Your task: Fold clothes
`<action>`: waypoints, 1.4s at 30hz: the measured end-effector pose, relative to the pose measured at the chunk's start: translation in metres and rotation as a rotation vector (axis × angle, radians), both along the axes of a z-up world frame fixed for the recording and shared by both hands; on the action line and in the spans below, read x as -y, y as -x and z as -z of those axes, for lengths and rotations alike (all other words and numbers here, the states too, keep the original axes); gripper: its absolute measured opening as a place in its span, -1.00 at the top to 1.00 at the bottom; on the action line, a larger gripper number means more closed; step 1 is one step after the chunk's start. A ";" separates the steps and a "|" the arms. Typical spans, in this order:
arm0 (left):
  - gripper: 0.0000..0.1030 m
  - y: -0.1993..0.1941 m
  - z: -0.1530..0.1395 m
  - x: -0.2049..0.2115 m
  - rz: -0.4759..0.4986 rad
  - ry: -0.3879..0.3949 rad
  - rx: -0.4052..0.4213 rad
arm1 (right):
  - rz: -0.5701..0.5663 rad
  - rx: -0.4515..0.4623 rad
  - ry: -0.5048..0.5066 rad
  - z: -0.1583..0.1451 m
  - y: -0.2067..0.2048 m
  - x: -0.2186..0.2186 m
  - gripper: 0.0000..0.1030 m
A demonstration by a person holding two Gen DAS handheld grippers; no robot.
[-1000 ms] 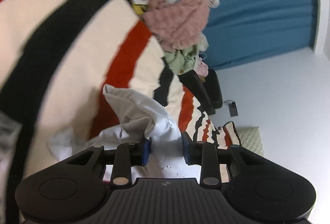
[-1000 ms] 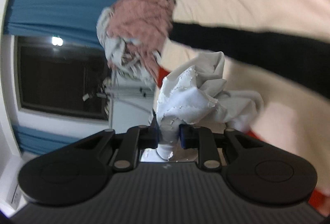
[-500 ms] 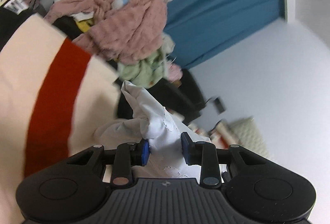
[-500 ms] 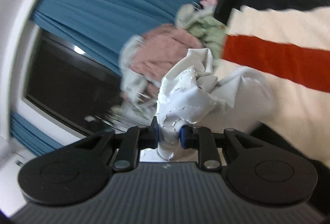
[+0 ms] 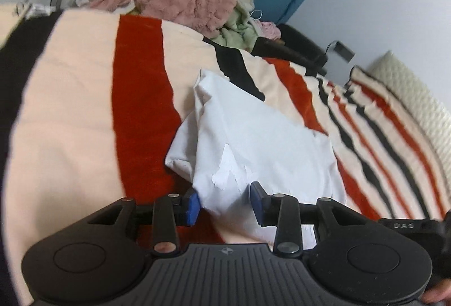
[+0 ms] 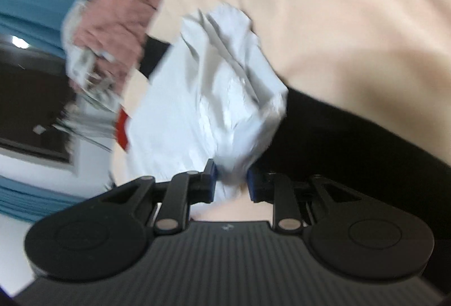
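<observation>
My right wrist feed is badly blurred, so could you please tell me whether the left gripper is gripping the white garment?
Observer: The left gripper's jaws are opening. The white garment lies between them, but the pads do not pinch it.
Operator: Thank you. Is the cloth bunched or spread out on that side?
Observer: It lies fairly flat on the striped blanket, with a fold along its left side.
Operator: Is anything lying beyond it?
Observer: A cream quilted pillow sits at the blanket's far right, apart from the garment.
</observation>
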State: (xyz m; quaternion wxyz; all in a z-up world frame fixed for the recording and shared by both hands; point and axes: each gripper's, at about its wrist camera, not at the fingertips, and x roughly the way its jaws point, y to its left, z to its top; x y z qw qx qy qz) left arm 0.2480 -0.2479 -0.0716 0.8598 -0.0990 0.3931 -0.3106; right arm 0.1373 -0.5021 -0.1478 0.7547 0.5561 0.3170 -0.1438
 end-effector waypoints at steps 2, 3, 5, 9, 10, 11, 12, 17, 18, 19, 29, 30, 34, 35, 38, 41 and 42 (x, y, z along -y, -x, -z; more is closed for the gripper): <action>0.15 0.013 -0.014 -0.004 0.003 -0.042 0.026 | -0.040 -0.028 0.048 -0.020 0.010 -0.011 0.50; 0.15 0.022 -0.025 -0.005 0.008 -0.060 0.040 | -0.059 -0.025 0.075 -0.032 0.015 -0.017 0.50; 0.11 0.039 -0.049 -0.009 0.011 -0.083 0.074 | -0.099 -0.002 0.129 -0.060 0.027 -0.029 0.50; 0.02 0.081 -0.105 -0.022 0.011 -0.074 0.152 | -0.155 0.053 0.274 -0.117 0.051 -0.050 0.50; -0.04 0.092 -0.119 -0.026 0.009 -0.075 0.172 | -0.166 0.068 0.308 -0.131 0.058 -0.056 0.50; -0.04 0.104 -0.133 -0.032 0.008 -0.076 0.193 | -0.177 0.082 0.343 -0.144 0.064 -0.061 0.50; -0.05 0.116 -0.145 -0.037 0.006 -0.078 0.213 | -0.188 0.096 0.379 -0.157 0.071 -0.067 0.50; -0.42 0.188 -0.200 -0.071 -0.008 -0.101 0.337 | -0.242 0.121 0.580 -0.207 0.102 -0.099 -0.11; -0.47 0.201 -0.207 -0.079 -0.014 -0.106 0.357 | -0.249 0.133 0.614 -0.214 0.111 -0.106 -0.46; -0.59 0.214 -0.214 -0.087 -0.019 -0.107 0.374 | -0.245 0.151 0.645 -0.219 0.121 -0.113 -0.58; -0.99 0.314 -0.238 -0.164 -0.048 -0.084 0.488 | -0.200 0.304 0.863 -0.240 0.206 -0.171 -0.58; -0.99 0.321 -0.238 -0.168 -0.052 -0.088 0.500 | -0.199 0.308 0.878 -0.237 0.210 -0.175 -0.58; -0.99 0.348 -0.234 -0.183 -0.064 -0.094 0.556 | -0.189 0.316 0.944 -0.224 0.221 -0.192 -0.58; -0.99 0.354 -0.233 -0.186 -0.069 -0.095 0.569 | -0.184 0.317 0.960 -0.220 0.223 -0.196 -0.58; -0.99 0.365 -0.226 -0.193 -0.096 -0.116 0.598 | -0.185 0.324 0.987 -0.208 0.223 -0.206 -0.58; -0.99 0.365 -0.216 -0.194 -0.099 -0.151 0.605 | -0.178 0.319 1.010 -0.193 0.220 -0.214 -0.58; -0.99 0.365 -0.212 -0.195 -0.098 -0.158 0.609 | -0.177 0.319 1.012 -0.189 0.219 -0.217 -0.58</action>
